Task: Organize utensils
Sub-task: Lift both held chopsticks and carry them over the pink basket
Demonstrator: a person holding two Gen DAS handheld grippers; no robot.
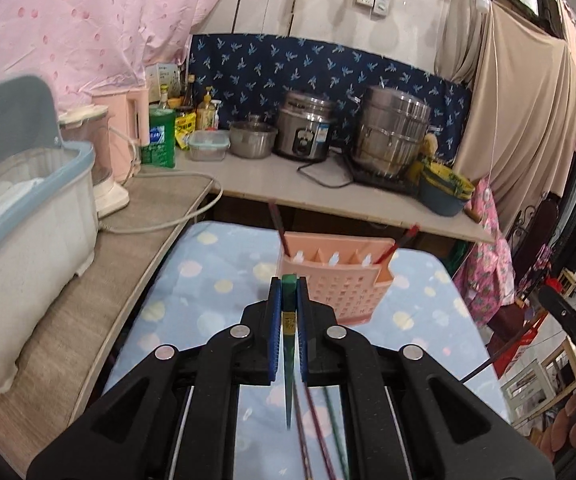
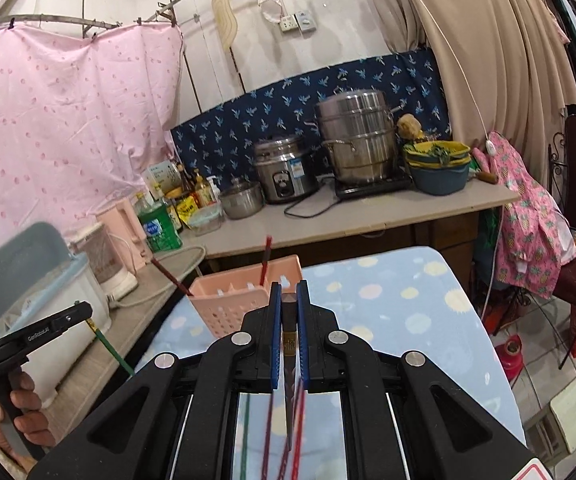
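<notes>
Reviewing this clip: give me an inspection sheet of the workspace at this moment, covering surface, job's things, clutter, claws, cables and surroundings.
Surface: table with dotted blue cloth, mostly bare.
Job's things: pink utensil holder at the far end with two red chopsticks standing in it; more chopsticks lie on the cloth below the claws.
Clutter: nothing seen on the cloth besides these.
Claws: left claw shut on a green chopstick; right claw shut on a dark chopstick; a hand grips the left handle.
Cables: white cord trails over the side counter; black cord by the rice cooker.
Surroundings: steel steamer pot, dish rack, green bottle, pink curtain.
</notes>
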